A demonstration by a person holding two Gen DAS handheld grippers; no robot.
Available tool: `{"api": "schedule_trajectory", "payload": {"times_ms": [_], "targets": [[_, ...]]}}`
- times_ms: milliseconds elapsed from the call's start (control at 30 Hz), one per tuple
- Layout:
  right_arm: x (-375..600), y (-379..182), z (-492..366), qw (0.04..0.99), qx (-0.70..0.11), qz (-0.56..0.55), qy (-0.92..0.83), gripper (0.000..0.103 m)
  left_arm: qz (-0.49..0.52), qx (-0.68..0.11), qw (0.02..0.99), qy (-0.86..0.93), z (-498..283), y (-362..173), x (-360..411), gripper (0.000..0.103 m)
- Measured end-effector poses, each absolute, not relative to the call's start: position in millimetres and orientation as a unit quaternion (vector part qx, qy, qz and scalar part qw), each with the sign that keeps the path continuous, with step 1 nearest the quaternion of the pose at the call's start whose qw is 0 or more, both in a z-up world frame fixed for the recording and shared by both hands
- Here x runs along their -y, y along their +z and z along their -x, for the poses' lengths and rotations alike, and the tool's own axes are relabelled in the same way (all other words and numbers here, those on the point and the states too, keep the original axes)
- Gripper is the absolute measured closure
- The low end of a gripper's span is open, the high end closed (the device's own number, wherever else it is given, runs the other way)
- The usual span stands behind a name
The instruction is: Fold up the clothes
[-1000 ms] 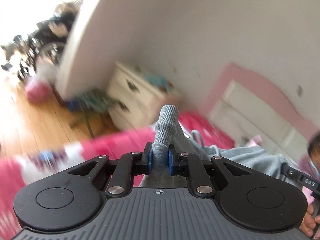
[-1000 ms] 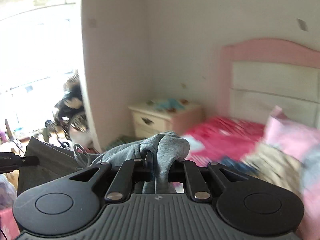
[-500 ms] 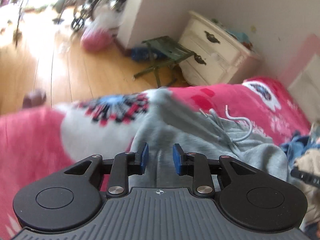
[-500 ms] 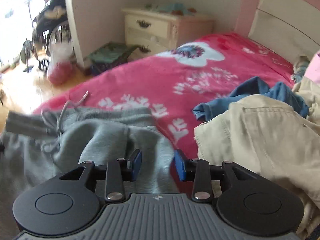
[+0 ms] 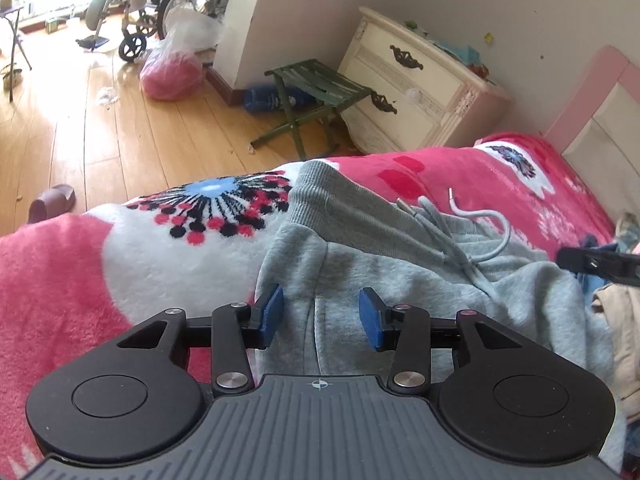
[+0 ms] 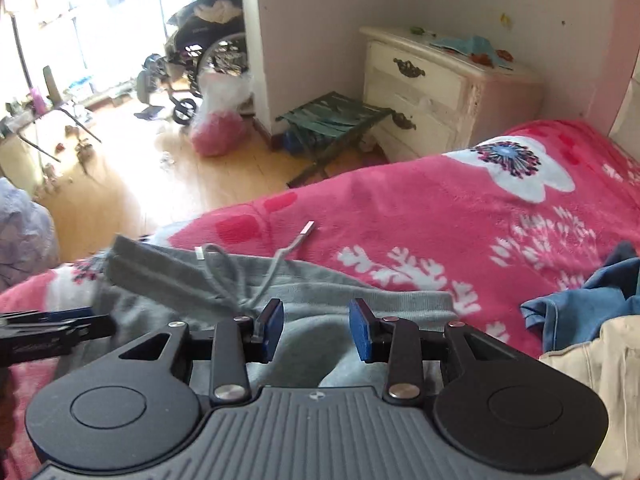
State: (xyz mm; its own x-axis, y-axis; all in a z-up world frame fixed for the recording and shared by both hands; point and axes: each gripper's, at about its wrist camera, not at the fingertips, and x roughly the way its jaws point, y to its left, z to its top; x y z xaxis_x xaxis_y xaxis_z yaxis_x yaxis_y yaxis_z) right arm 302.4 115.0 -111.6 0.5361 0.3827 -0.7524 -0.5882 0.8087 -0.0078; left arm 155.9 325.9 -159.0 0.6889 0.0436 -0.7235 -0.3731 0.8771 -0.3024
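Grey sweatpants with a ribbed waistband and loose drawstrings lie on the red flowered blanket. My left gripper hovers over the fabric near the waistband; its blue pads are apart, the jaws are still opening and nothing is pinched. In the right wrist view the same sweatpants lie under my right gripper, which stands open above the cloth. The left gripper's tip shows at that view's left edge. The right gripper's tip shows at the right of the left wrist view.
A beige garment and a blue one are heaped on the bed to the right. Beyond the bed edge are a green folding stool, a cream nightstand, a pink bag and a wheelchair on the wood floor.
Both grippers came down from holding the sweatpants up in the air, let the cloth go onto the blanket and opened. The left jaws have spread wider since half a second ago.
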Motion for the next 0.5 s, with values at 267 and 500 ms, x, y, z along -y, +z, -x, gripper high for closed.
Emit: {"api": "schedule_trajectory", "payload": {"times_ms": [267,500], "targets": [[-86.1,-81.1,-279.4,0.877,-0.376,0.063,0.293,0.064,0.199,-0.376,0.898,0.108,-137.9,-150.0,-323.5,0.061],[44.2,-42.9,-147.1,0.868,-0.392,-0.019,0.304,0.064,0.303,-0.355,0.875,0.13,-49.3,-136.8,-321.4,0.05]]}}
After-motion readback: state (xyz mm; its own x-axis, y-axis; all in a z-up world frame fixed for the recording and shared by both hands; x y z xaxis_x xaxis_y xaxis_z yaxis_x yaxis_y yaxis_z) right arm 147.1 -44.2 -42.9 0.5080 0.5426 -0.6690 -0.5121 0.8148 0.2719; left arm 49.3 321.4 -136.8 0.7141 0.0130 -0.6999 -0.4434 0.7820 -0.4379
